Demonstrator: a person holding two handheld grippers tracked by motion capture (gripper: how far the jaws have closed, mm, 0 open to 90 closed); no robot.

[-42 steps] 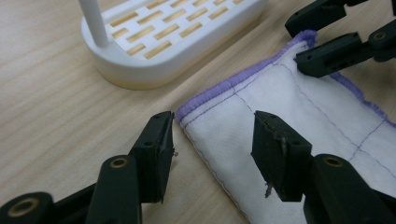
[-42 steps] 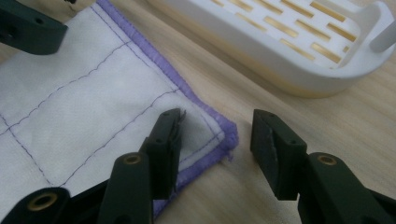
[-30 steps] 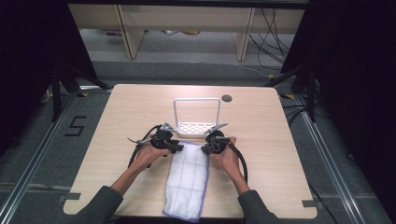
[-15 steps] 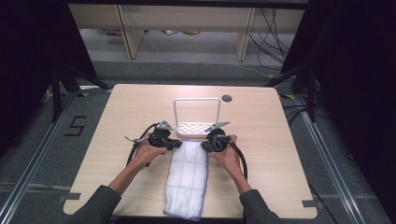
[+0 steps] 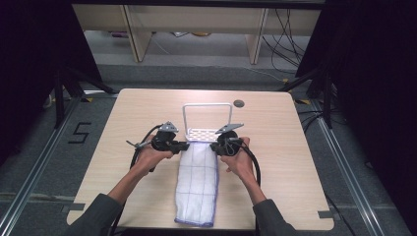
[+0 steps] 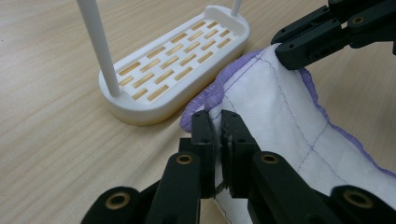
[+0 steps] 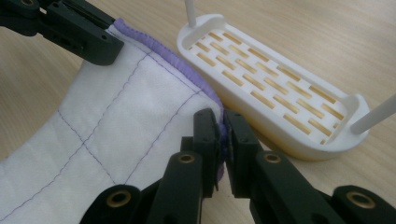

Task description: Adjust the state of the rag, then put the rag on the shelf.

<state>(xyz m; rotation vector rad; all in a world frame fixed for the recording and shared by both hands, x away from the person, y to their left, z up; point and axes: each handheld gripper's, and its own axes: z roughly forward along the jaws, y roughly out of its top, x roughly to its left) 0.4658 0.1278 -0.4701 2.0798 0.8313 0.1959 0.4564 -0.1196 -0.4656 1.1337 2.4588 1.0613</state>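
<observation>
A white quilted cloth [image 5: 196, 182] with a purple hem lies lengthwise on the table, its near end at the front edge. My left gripper [image 5: 186, 145] is shut on the cloth's far left corner [image 6: 280, 112]; its jaws [image 6: 218, 123] pinch the fabric. My right gripper [image 5: 212, 146] has just been closing and now pinches the far right corner [image 7: 116, 116] between its jaws [image 7: 222, 122]. The far edge is raised slightly off the wood. Just beyond it stands a white slotted rack [image 5: 206, 132] with two thin upright posts.
The wooden table [image 5: 295, 162] has a small dark round cap [image 5: 239, 103] behind the rack. Pale shelving stands beyond the far edge. Dark curtains and metal rails flank the table. Cables trail from both grippers along the person's hands.
Both pairs of jaws have closed on the cloth's far corners. The left hand has risen slightly and lifted its corner. The right hand has stayed nearly still.
</observation>
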